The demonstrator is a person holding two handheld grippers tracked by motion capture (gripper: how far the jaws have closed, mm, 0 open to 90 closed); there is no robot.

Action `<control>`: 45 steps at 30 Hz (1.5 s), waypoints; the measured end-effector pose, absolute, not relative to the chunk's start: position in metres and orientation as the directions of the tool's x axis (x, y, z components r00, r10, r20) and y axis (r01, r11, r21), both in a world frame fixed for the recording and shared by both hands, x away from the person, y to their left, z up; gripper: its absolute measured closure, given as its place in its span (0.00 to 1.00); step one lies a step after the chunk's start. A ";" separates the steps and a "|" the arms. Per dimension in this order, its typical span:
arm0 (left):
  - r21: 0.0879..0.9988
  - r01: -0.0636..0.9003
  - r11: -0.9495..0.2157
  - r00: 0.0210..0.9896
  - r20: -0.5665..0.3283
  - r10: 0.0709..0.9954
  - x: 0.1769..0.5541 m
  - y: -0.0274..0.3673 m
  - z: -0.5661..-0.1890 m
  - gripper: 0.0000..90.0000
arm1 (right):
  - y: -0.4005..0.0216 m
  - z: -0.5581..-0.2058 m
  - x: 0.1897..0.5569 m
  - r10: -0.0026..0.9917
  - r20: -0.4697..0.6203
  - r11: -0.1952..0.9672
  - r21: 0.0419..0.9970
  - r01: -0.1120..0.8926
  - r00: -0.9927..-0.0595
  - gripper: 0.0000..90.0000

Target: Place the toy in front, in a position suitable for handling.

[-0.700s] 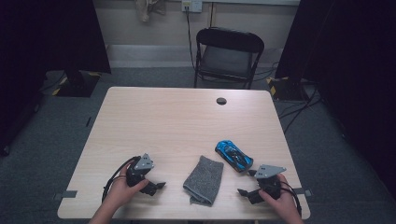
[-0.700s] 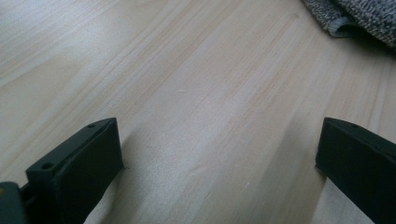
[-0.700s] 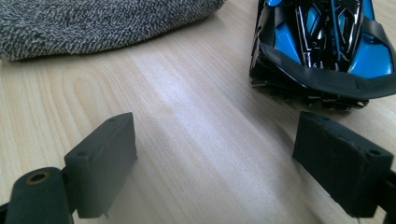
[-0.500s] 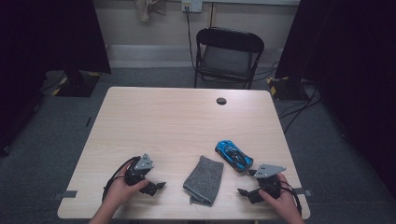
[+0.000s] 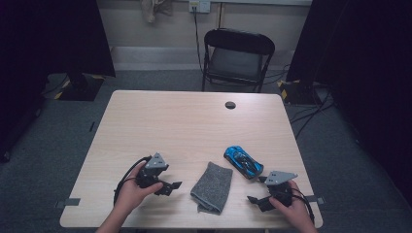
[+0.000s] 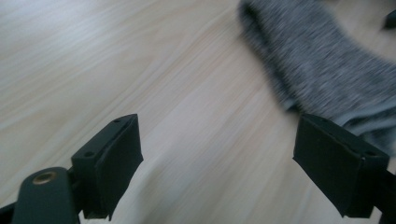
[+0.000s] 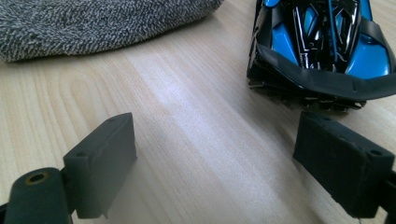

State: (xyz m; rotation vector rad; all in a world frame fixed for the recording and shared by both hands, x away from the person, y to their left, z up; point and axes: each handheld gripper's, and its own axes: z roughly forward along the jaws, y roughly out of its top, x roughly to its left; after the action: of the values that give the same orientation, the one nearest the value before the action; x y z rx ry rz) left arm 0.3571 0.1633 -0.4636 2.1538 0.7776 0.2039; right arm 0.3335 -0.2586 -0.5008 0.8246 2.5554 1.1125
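A pale wood-grain table fills the centre of the high view, on grey carpet in a dim room.

Work items: a folded grey terry cloth lies at lower centre of the frame, near the table's near edge. A blue and black toy car sits just up and right of it, close but apart.

Left gripper: lower left of the cloth, pointing toward it. In the left gripper view its jaws stand wide with bare table between them and the cloth at upper right.

Right gripper: lower right of the frame, jaws wide and empty. In the right gripper view the toy car sits just ahead at upper right and the cloth at upper left.

Progress, as judged: nothing is gripped; the work appears at its start, with the reach and grasp outstanding.

Surroundings: a small black round grommet near the table's far edge; a black folding chair beyond; dark curtains at both sides.
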 end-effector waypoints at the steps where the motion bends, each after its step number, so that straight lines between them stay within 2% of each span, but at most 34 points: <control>1: 0.760 0.443 -0.476 0.812 -0.115 0.573 0.357 0.151 -0.456 0.18 | -0.259 -0.501 0.333 0.584 0.009 0.552 0.729 0.405 -0.812 0.13; 8: 0.764 0.427 -0.484 0.841 -0.138 0.524 0.356 0.112 -0.446 0.18 | -0.258 -0.501 0.332 0.594 0.009 0.547 0.729 0.412 -0.805 0.13; 11: 0.734 0.443 -0.514 0.848 -0.158 0.506 0.356 0.091 -0.451 0.18 | -0.258 -0.501 0.332 0.598 0.010 0.545 0.729 0.415 -0.802 0.13; 18: 0.722 0.467 -0.511 0.840 -0.181 0.512 0.360 0.068 -0.458 0.18 | -0.258 -0.501 0.332 0.598 0.010 0.545 0.729 0.415 -0.802 0.13; 25: 0.698 0.471 -0.540 0.835 -0.156 0.527 0.361 0.040 -0.472 0.19 | -0.258 -0.501 0.332 0.598 0.010 0.545 0.729 0.415 -0.802 0.13; 39: 0.703 0.415 -0.578 0.835 -0.042 0.549 0.354 0.028 -0.490 0.17 | -0.258 -0.501 0.332 0.598 0.010 0.545 0.728 0.416 -0.801 0.13; 45: 0.689 0.395 -0.608 0.848 -0.019 0.530 0.354 0.028 -0.488 0.23 | -0.258 -0.501 0.332 0.598 0.010 0.545 0.728 0.416 -0.801 0.13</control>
State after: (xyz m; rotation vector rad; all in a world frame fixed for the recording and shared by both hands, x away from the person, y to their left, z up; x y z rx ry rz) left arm 0.3541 0.0282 -0.4883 2.2995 0.6688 0.2412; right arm 0.3316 -0.2583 -0.5007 0.8504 2.5430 1.1045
